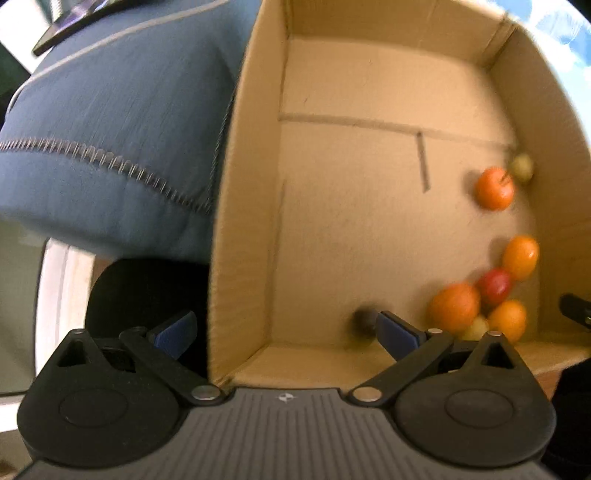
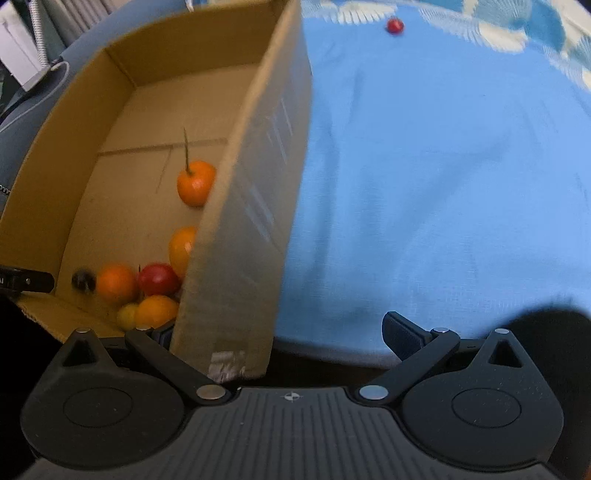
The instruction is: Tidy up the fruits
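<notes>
A cardboard box (image 1: 369,85) holds several small fruits along its right wall: an orange one with a stem (image 1: 494,188), a green one (image 1: 522,168), a cluster of orange, red and yellow ones (image 1: 484,299), and a blurred dark fruit (image 1: 364,320). My left gripper (image 1: 284,332) is open, straddling the box's left wall. My right gripper (image 2: 280,334) is open, straddling the box's right wall (image 2: 251,206). The same fruits (image 2: 147,288) show in the right wrist view. One red fruit (image 2: 395,26) lies far off on the blue cloth.
A blue cloth (image 2: 443,166) covers the surface right of the box. A grey-blue cushion (image 1: 110,129) presses against the box's left side. A dark round object (image 1: 144,295) lies below the cushion.
</notes>
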`<action>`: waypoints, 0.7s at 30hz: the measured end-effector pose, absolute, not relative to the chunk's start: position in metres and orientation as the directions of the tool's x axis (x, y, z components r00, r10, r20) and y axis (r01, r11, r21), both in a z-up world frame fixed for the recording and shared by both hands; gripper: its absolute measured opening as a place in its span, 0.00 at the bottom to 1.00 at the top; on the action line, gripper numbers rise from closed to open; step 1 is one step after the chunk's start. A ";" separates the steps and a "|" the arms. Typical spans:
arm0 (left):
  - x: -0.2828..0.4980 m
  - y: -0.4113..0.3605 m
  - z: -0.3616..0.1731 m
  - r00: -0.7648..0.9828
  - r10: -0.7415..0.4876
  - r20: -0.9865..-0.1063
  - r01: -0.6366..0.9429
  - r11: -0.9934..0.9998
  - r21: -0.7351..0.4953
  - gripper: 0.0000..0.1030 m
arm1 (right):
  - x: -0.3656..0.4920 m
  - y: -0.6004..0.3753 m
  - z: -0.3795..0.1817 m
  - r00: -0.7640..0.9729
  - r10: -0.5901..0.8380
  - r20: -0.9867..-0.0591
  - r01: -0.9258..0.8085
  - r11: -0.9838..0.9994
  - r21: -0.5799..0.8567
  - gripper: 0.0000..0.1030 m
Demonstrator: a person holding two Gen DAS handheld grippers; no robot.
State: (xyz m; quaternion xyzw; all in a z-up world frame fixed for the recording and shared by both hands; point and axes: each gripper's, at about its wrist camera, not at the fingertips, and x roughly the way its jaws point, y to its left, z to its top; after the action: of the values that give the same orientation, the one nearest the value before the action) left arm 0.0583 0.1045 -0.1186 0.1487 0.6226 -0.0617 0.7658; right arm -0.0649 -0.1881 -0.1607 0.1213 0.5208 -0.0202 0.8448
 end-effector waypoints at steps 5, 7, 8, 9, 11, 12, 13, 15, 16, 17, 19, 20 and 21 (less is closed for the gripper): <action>0.085 0.092 -0.101 0.292 0.002 -0.956 0.279 0.956 0.087 1.00 | -0.024 -0.188 -0.129 0.618 0.060 -0.784 0.126 0.977 0.175 0.99; 0.093 0.086 -0.098 0.326 0.006 -0.945 0.279 0.955 0.103 1.00 | -0.012 -0.189 -0.126 0.656 0.084 -0.750 0.094 0.977 0.191 0.99; 0.098 0.084 -0.098 0.334 0.007 -0.942 0.282 0.953 0.108 1.00 | -0.005 -0.187 -0.126 0.659 0.092 -0.746 0.078 0.979 0.190 0.99; 0.102 0.081 -0.098 0.338 0.008 -0.941 0.283 0.953 0.109 1.00 | 0.001 -0.186 -0.129 0.654 0.095 -0.750 0.067 0.981 0.183 0.99; 0.114 0.076 -0.101 0.326 0.008 -0.945 0.280 0.954 0.105 1.00 | 0.011 -0.187 -0.136 0.638 0.101 -0.763 0.060 0.982 0.180 0.99; 0.118 0.076 -0.103 0.314 0.011 -0.949 0.277 0.955 0.103 1.00 | 0.010 -0.188 -0.144 0.626 0.103 -0.773 0.066 0.981 0.184 0.99; 0.115 0.075 -0.105 0.309 0.015 -0.951 0.273 0.956 0.104 1.00 | 0.009 -0.189 -0.145 0.617 0.108 -0.779 0.073 0.978 0.193 0.99; 0.116 0.075 -0.109 0.308 0.030 -0.951 0.263 0.958 0.115 1.00 | 0.010 -0.192 -0.148 0.603 0.124 -0.788 0.084 0.973 0.217 0.99; 0.120 0.075 -0.111 0.310 0.036 -0.950 0.260 0.958 0.121 1.00 | 0.013 -0.194 -0.149 0.598 0.122 -0.792 0.089 0.972 0.217 0.99; 0.123 0.075 -0.111 0.313 0.041 -0.949 0.257 0.958 0.126 1.00 | 0.014 -0.195 -0.150 0.600 0.118 -0.791 0.093 0.972 0.216 0.99; 0.127 0.075 -0.113 0.321 0.050 -0.946 0.254 0.957 0.137 1.00 | 0.016 -0.194 -0.151 0.604 0.116 -0.789 0.094 0.972 0.215 0.99; 0.129 0.074 -0.113 0.327 0.054 -0.943 0.253 0.957 0.143 1.00 | 0.015 -0.194 -0.151 0.604 0.118 -0.788 0.094 0.971 0.218 0.99; 0.130 0.073 -0.111 0.339 0.056 -0.939 0.252 0.956 0.148 1.00 | 0.018 -0.196 -0.153 0.607 0.124 -0.785 0.093 0.970 0.225 0.99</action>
State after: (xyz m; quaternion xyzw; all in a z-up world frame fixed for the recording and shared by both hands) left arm 0.1298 0.0730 -0.1114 0.1345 0.5716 -0.0607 0.8071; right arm 0.0182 -0.1958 -0.1534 0.1225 0.4432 0.0085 0.8880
